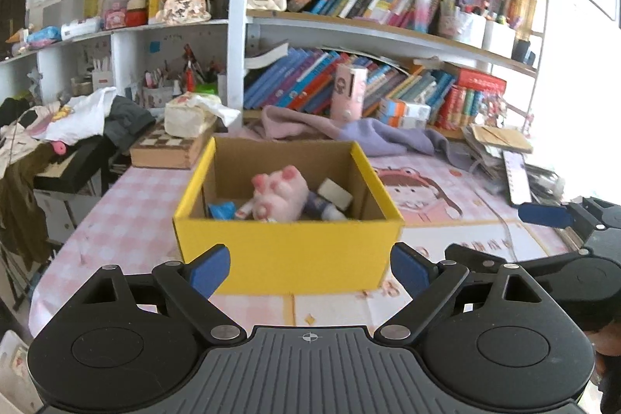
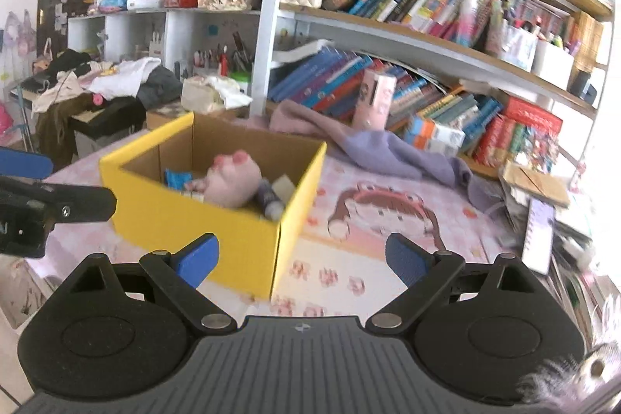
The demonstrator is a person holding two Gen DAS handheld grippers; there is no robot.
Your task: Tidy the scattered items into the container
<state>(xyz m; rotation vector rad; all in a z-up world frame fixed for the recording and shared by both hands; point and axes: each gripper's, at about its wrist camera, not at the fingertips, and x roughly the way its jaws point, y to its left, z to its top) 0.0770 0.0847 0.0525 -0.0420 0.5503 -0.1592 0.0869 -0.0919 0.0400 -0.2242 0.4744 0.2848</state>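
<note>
While both cameras look down at a slant over a tabletop [image 1: 128, 220] covered with a pink checked cloth bearing a cartoon girl print, the open yellow cardboard box with a brown inside [image 1: 287, 251] sits at the centre of the left wrist view and left of centre in the right wrist view. Inside it lie a pink plush pig [image 1: 279, 196], a blue packet [image 1: 221, 209] against the near left wall, a white block [image 1: 334, 193] toward the right wall and a small purple-and-white item [image 1: 324, 208] beside the pig. At the bottom of the left wrist frame the left gripper [image 1: 310, 272] stands with its blue-padded fingers [image 1: 211, 268] spread wide, nothing between them, the box's front wall lying beyond the gap and apart from the pads. In the right wrist frame the right gripper [image 2: 302, 260] likewise stands wide and empty, aimed at the box's near right corner and the bare cloth next to it. Each gripper shows in the other's view: the right one at the right edge of the left wrist frame, the left one at the left edge of the right wrist frame, both level with the box and apart from it. Behind the box a lilac cloth [image 1: 372, 134] is heaped below a crowded bookshelf [image 1: 388, 30] across the upper frame, and a pile of clothes [image 1: 70, 123] lies at the left.
</note>
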